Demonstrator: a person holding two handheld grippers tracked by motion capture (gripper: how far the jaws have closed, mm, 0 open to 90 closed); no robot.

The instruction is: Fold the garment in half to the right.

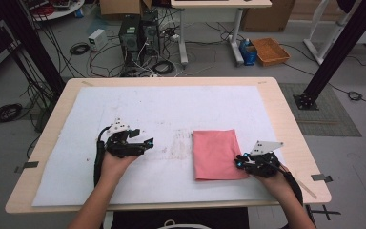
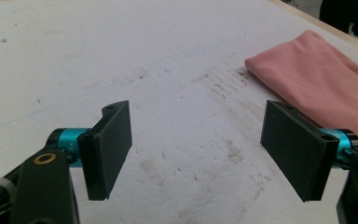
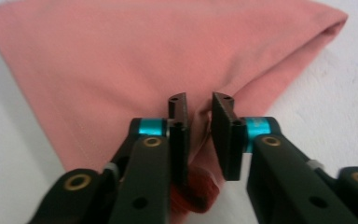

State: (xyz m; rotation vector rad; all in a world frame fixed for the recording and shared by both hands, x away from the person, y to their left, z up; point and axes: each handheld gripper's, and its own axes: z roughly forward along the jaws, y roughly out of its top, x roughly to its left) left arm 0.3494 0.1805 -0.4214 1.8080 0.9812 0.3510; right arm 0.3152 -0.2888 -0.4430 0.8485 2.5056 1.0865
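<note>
Your right gripper (image 3: 199, 135) pinches the near right corner of the folded pink cloth (image 1: 215, 152), jaws narrow with fabric bunched between them. Your left gripper (image 2: 198, 149) hovers wide open over the stained white mat (image 1: 171, 114), cloth well right.

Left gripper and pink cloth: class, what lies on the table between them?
Only bare white mat, smudged brown, lies between left gripper and pink cloth, in the high view.
</note>
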